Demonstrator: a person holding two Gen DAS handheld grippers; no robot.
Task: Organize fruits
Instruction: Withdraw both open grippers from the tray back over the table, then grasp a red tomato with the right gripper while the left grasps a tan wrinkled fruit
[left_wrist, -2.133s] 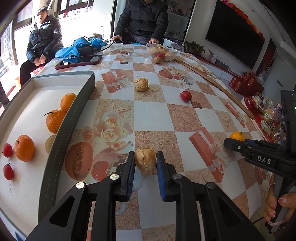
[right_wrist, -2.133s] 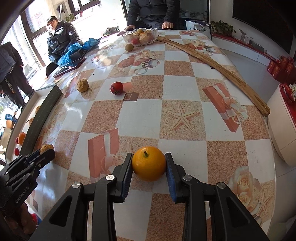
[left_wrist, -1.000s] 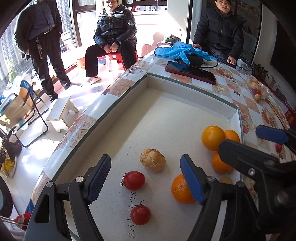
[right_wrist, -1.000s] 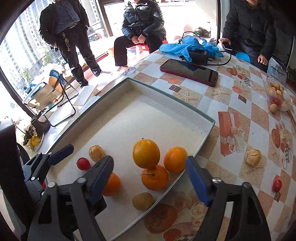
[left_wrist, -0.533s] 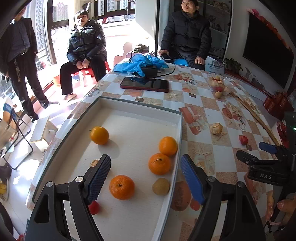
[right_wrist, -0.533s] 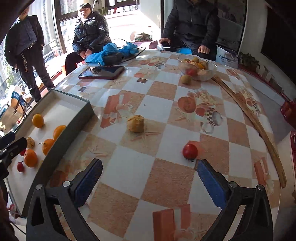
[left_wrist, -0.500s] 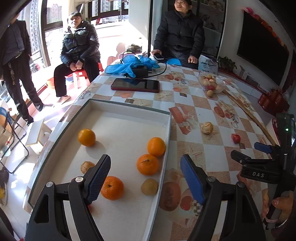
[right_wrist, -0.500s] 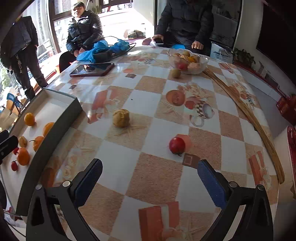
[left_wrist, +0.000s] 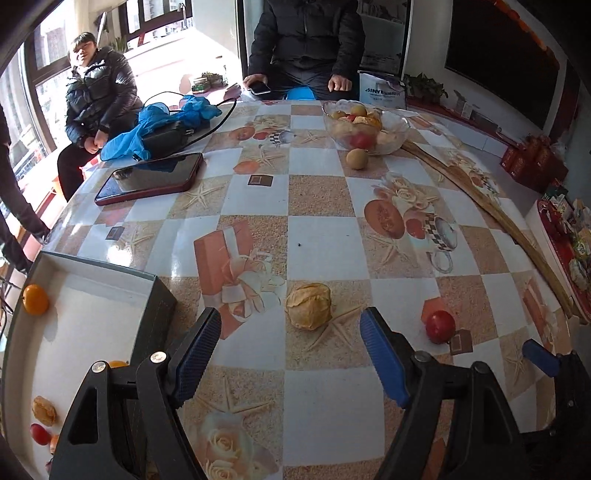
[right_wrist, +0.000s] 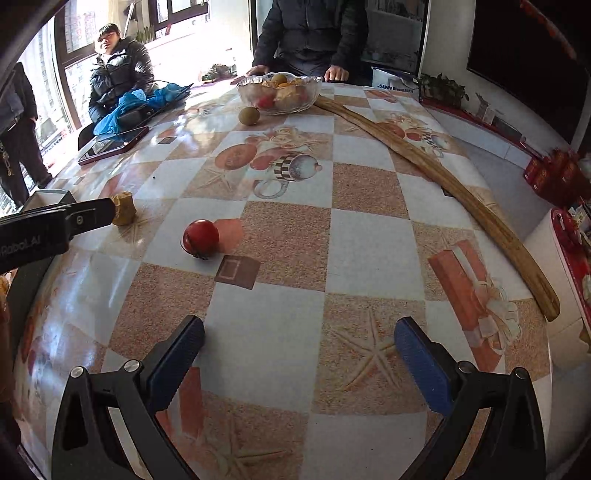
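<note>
My left gripper (left_wrist: 291, 350) is open and empty above the tablecloth. Just beyond its fingertips lies a tan husked fruit (left_wrist: 308, 306), with a red tomato (left_wrist: 440, 326) to its right. The white tray (left_wrist: 92, 325) at lower left holds an orange (left_wrist: 35, 299), another husked fruit (left_wrist: 43, 410) and a small tomato (left_wrist: 40, 434). My right gripper (right_wrist: 299, 356) is also open and empty. Ahead of it and to the left sits the red tomato (right_wrist: 200, 236); the husked fruit (right_wrist: 123, 208) lies farther left, partly behind the left gripper's finger (right_wrist: 74, 221).
A glass bowl (left_wrist: 365, 127) of fruit stands at the far side with a brown round fruit (left_wrist: 357, 158) beside it. A phone (left_wrist: 149, 178), blue cloth (left_wrist: 162, 122) and long wooden strip (right_wrist: 436, 173) lie on the table. Several people sit or stand beyond the table's far edge.
Both grippers swung right, away from the tray and out over the table. The husked fruit and tomato have come closer in both views. Both grippers stayed open.
</note>
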